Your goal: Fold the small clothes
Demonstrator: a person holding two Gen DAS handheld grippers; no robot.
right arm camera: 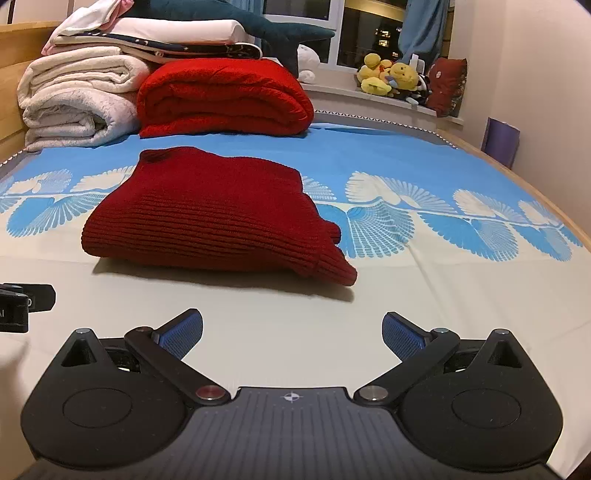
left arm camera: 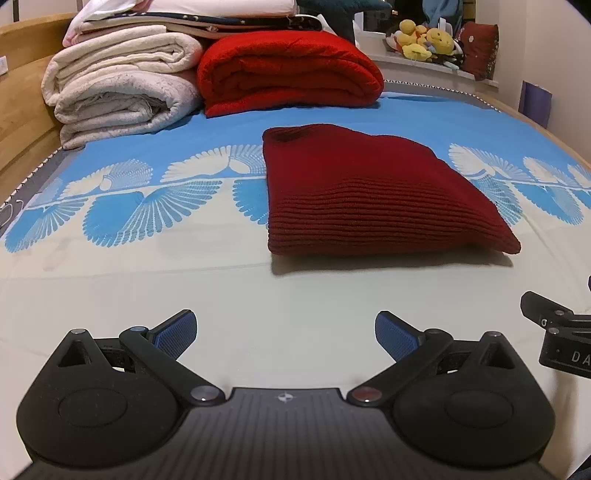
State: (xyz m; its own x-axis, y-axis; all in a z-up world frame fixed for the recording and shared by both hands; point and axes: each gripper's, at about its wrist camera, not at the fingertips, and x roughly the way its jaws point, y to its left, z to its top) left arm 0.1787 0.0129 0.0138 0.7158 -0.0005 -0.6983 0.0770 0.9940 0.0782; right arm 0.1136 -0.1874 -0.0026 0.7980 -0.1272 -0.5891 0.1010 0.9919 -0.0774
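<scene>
Sweater [left arm camera: 369, 195], dark red ribbed knit, lies folded into a compact block on the bed sheet [left arm camera: 184, 288], right of centre in the left wrist view. Its near edge rests on the cream part of the sheet; its far half covers the blue fan-pattern band. Left gripper [left arm camera: 286, 338] sits at the bottom of the frame, jaws spread wide, blue pads [left arm camera: 177, 336] empty and well apart from the sweater. Part of the other black tool shows at the right edge. Upper left: a stack of rolled white blankets [left arm camera: 118, 92]. Beside it, upper centre, a folded bright red blanket [left arm camera: 291, 70], with flat folded linens resting across both. Yellow plush toys [left arm camera: 424, 38] sit on the sill, upper right.

Right wrist view: the sweater [right arm camera: 207, 218] appears left of centre, flat on the sheet [right arm camera: 443, 295], one ribbed corner (possibly a cuff or hem, cannot tell which) poking out toward the lower right of the block. Right gripper [right arm camera: 291, 338] occupies the bottom of the frame, jaws wide, nothing between the pads [right arm camera: 183, 338], clear of the garment. The white blankets [right arm camera: 74, 99] and red blanket [right arm camera: 225, 99] lie in the upper left, a dark teal plush [right arm camera: 258, 26] resting on top of the pile. The yellow toys [right arm camera: 388, 74] stand at the window, upper right.
</scene>
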